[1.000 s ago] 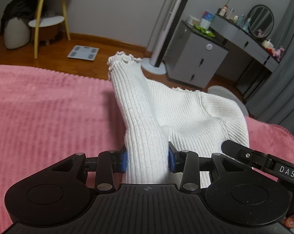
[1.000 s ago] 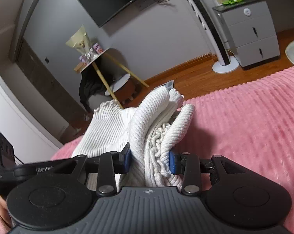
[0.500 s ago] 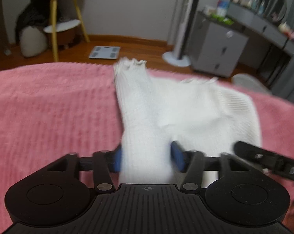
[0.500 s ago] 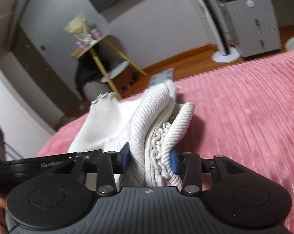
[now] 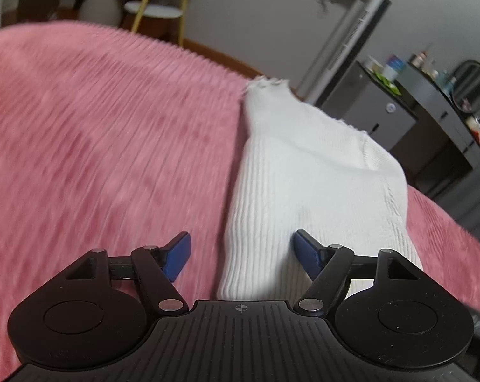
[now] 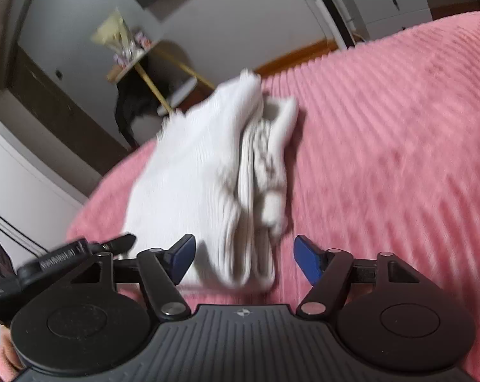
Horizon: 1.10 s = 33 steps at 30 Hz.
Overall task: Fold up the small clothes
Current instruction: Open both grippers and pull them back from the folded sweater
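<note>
Both the left tongs (image 5: 241, 253) and the right tongs (image 6: 243, 259) have just been opening and now stand apart, pads off the folded white top (image 5: 306, 172), which lies lengthwise ahead of them on the pink bed (image 5: 96, 133).

A home bedroom, it seems. A pink ribbed plush bedspread (image 5: 96, 133) fills the foreground. Beyond stand a grey drawer cabinet (image 5: 372, 113) and a blurred dark dressing table with a round mirror (image 5: 472, 86).
</note>
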Each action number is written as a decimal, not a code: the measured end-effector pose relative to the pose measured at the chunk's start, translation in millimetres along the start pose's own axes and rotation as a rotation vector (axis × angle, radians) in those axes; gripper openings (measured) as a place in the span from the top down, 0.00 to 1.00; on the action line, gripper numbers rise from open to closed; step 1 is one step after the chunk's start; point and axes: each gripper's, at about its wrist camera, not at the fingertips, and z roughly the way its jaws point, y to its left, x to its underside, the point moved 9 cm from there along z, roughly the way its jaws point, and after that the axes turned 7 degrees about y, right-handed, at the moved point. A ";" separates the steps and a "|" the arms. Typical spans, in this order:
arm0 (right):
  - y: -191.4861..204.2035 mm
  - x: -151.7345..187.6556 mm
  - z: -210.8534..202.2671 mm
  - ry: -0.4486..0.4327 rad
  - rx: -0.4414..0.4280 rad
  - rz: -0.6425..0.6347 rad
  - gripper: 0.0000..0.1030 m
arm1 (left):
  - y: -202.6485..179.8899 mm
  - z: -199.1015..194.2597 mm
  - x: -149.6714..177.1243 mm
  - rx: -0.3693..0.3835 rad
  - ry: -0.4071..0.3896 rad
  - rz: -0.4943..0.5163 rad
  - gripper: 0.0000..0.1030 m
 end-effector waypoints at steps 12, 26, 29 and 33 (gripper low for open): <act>8.1 6.3 19.1 0.009 0.254 -0.250 0.56 | -4.4 5.9 20.0 -0.152 0.006 0.200 0.17; 13.1 6.3 20.8 0.014 0.378 -0.358 0.37 | -3.9 6.0 24.7 -0.232 0.034 0.214 0.08; 10.6 2.2 16.4 0.020 0.426 -0.355 0.22 | 0.3 -0.1 24.8 -0.231 0.050 0.191 0.07; 9.6 8.2 -1.1 0.022 0.439 -0.291 0.22 | 5.4 -17.2 35.2 -0.225 0.048 0.142 0.07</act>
